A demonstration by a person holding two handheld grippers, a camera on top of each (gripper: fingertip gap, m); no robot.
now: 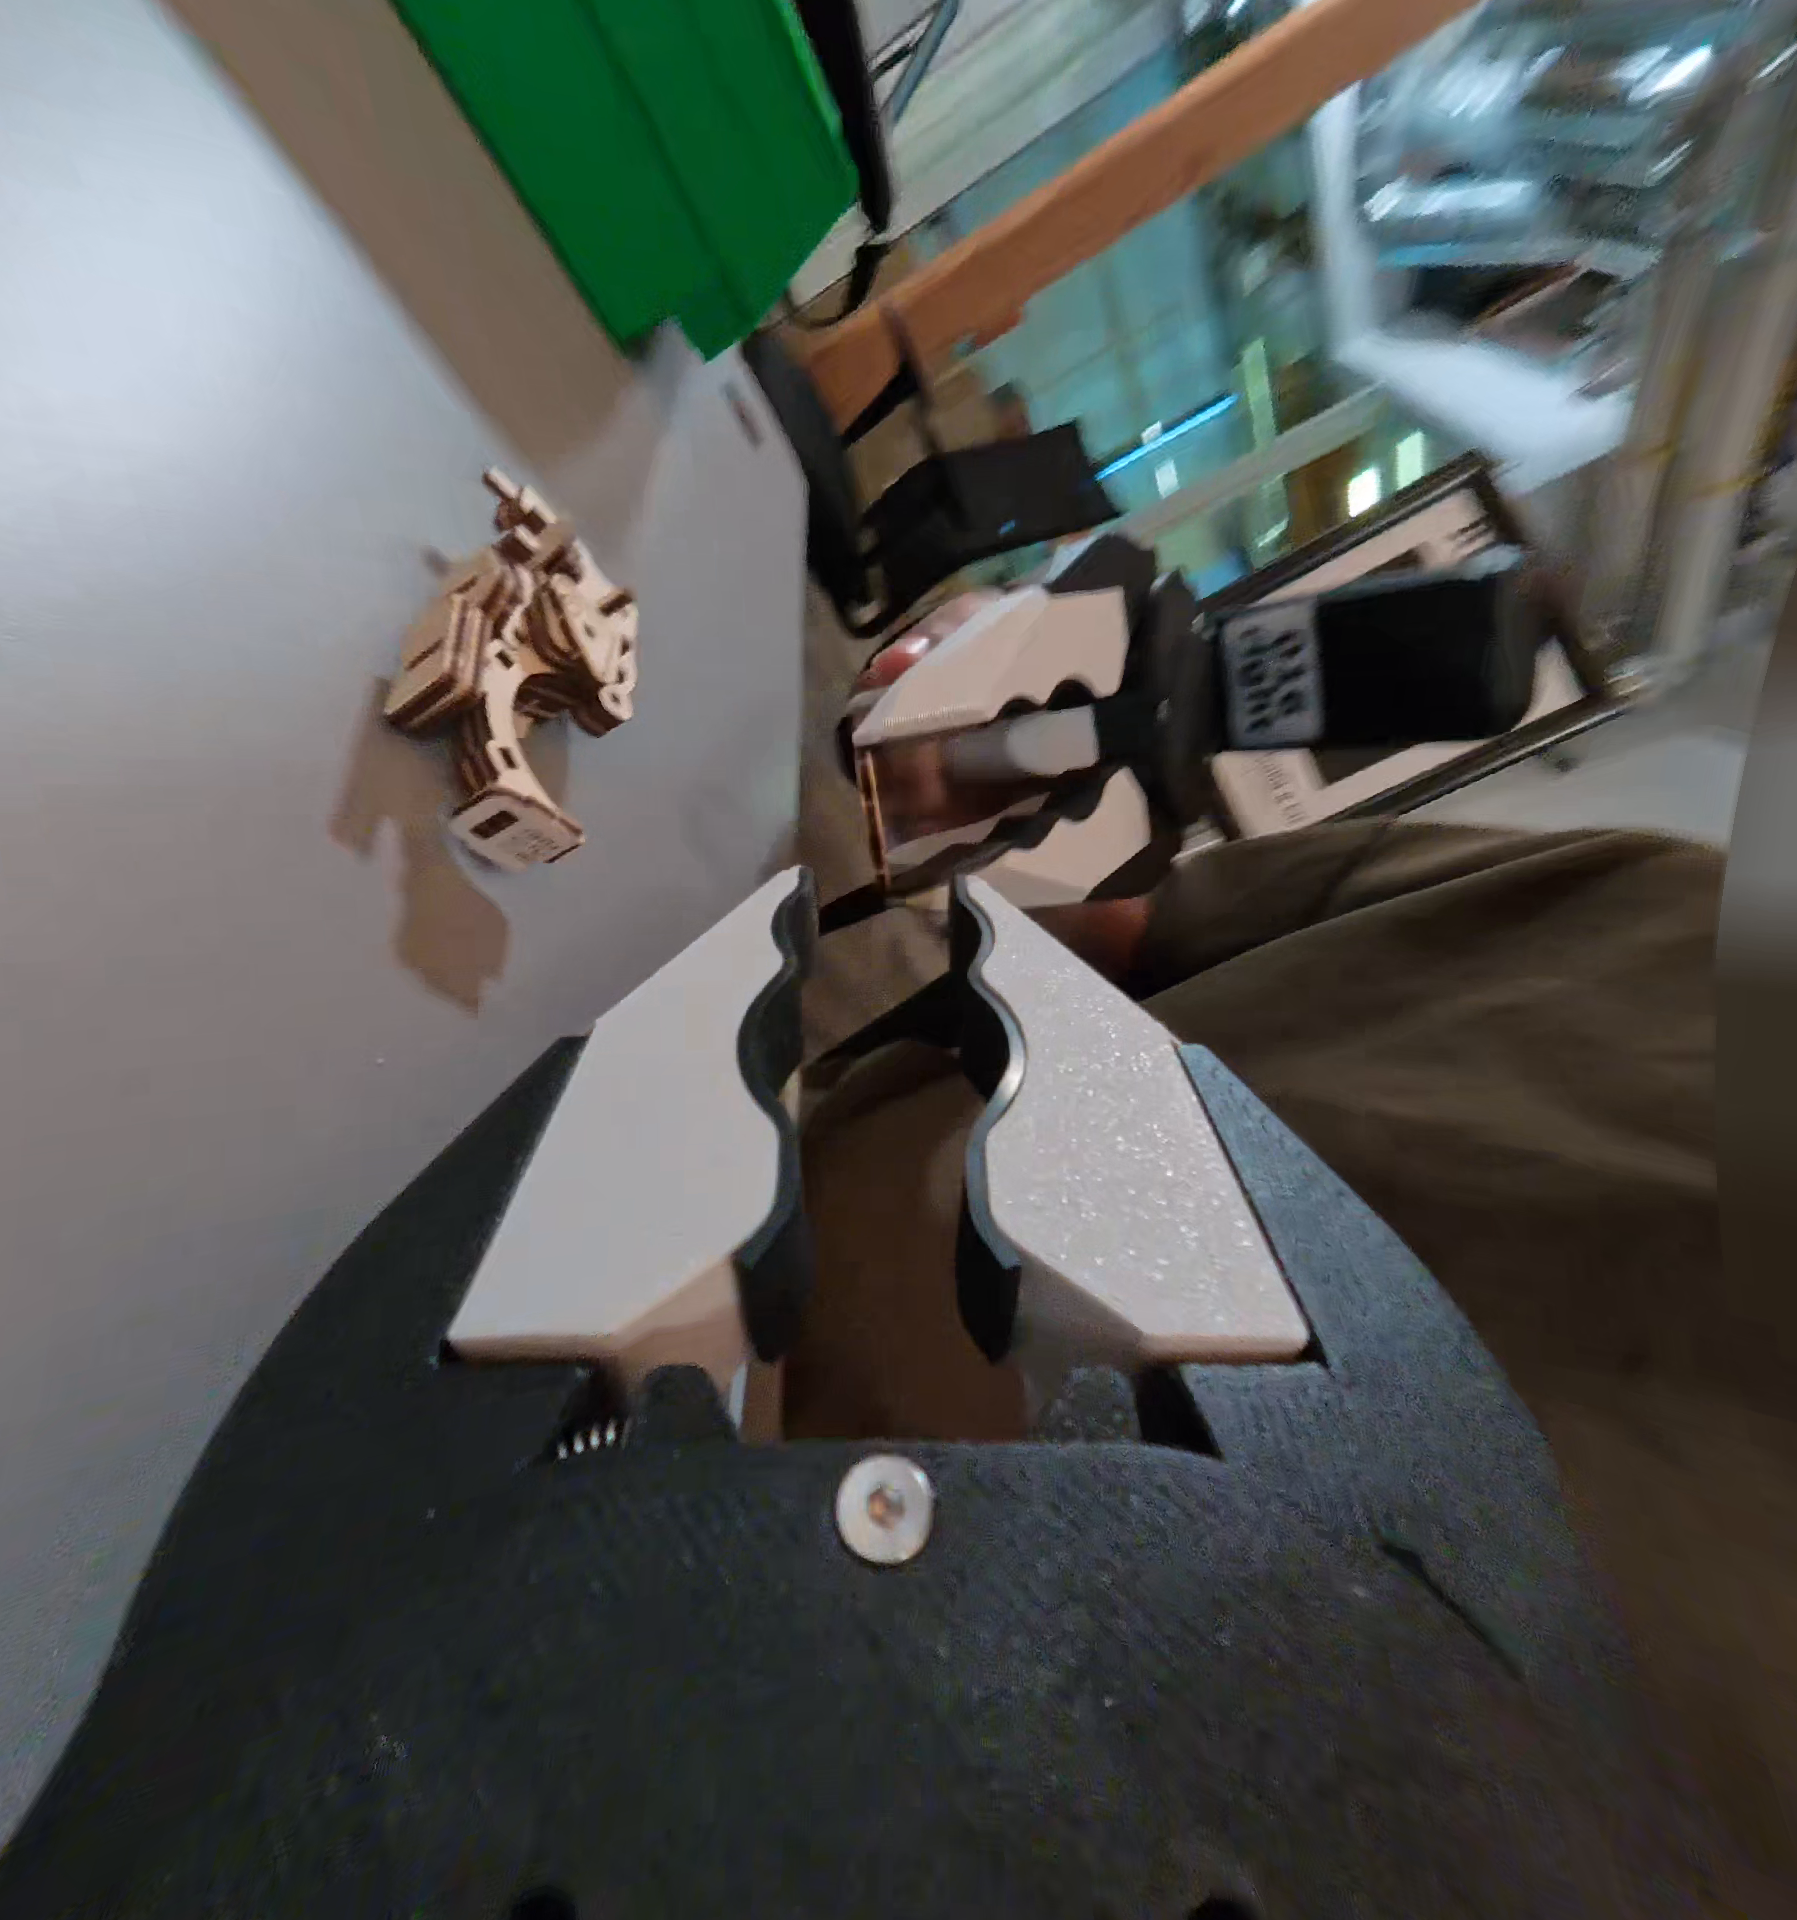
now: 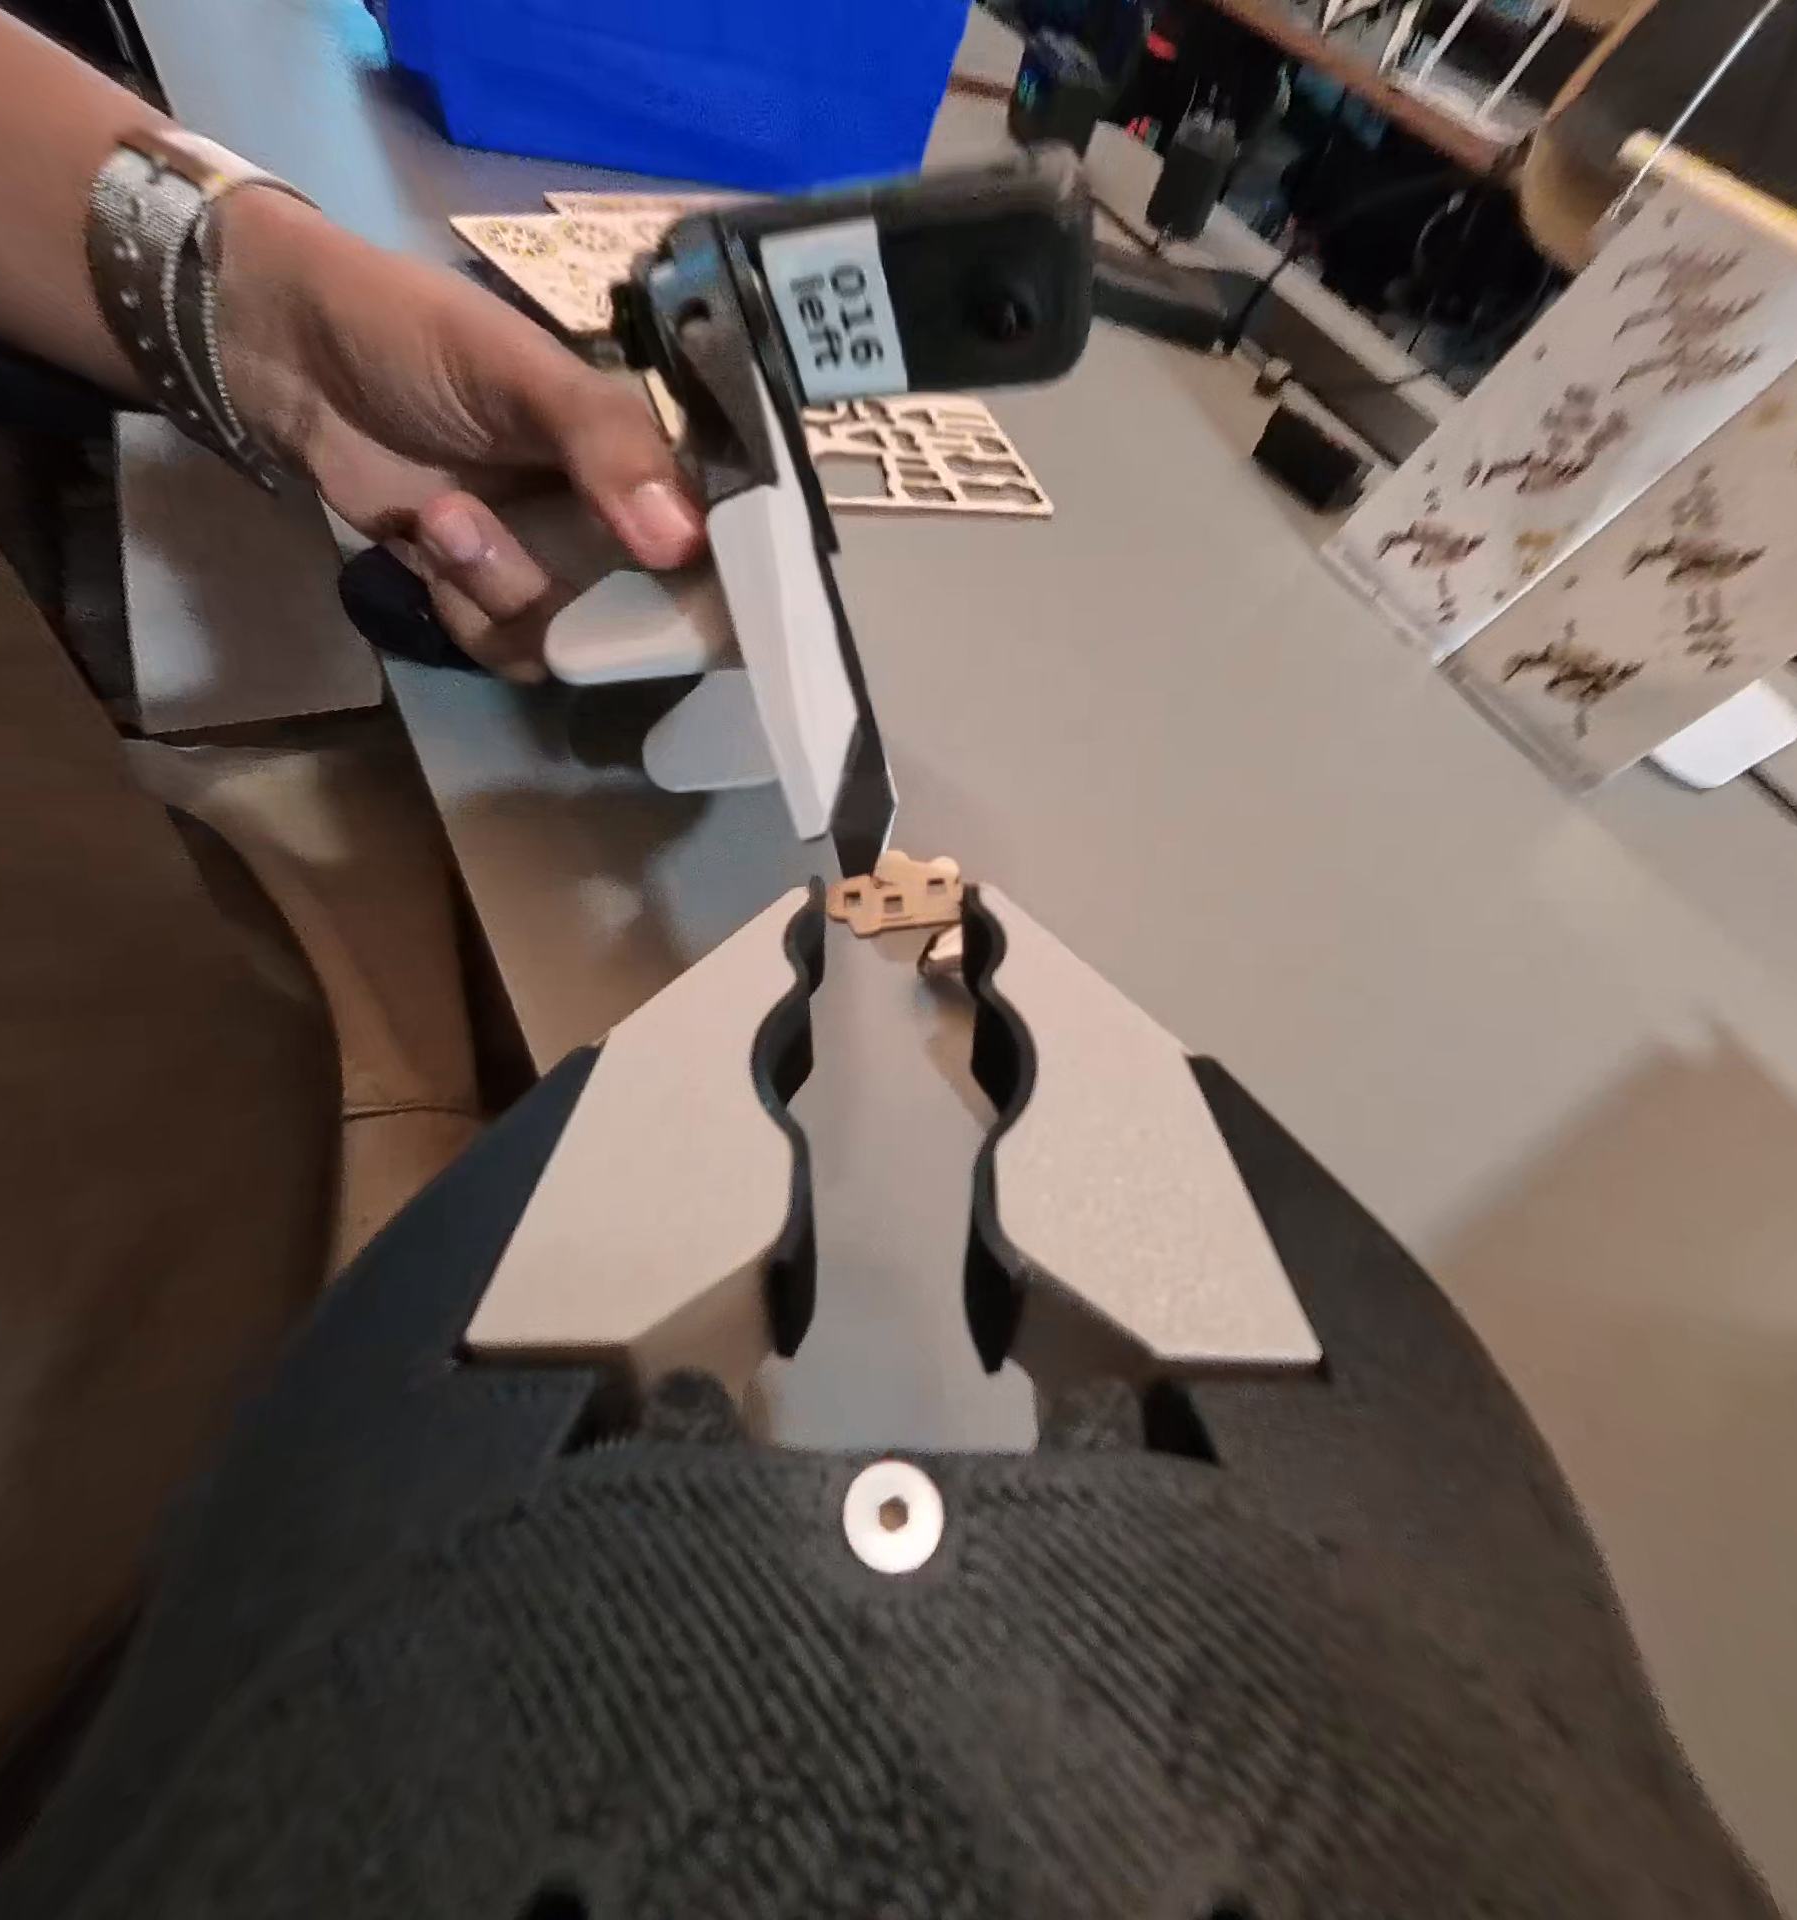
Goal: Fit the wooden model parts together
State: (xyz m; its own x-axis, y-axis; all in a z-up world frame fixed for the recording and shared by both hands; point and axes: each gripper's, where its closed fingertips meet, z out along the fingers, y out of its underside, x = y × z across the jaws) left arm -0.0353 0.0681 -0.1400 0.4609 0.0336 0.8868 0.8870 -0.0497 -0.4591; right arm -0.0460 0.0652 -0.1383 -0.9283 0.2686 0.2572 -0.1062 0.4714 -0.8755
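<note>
Right tool (image 2: pixel 894 909), tips pinching a small flat wooden part (image 2: pixel 892 896) above the grey surface (image 2: pixel 1237 831); left tool (image 1: pixel 878 904), fingers spread, empty, tip just beside that part; partly built wooden model (image 1: pixel 515 675) farther off on the surface.

Small wooden part (image 2: pixel 894 894), tan, held at the fingertips. Right gripper (image 2: pixel 892 902): pale grey fingers with black wavy pads, black textured body. Left gripper (image 1: pixel 881 896): same grey and black. Assembled wooden model (image 1: pixel 516 665), light tan, at 10 o'clock on the grey table (image 1: pixel 146 520). Green panel (image 1: pixel 645 156) at 12 o'clock. Blue bin (image 2: pixel 665 73). White box (image 2: pixel 1642 499), brown-speckled pattern, at 2 o'clock.
</note>
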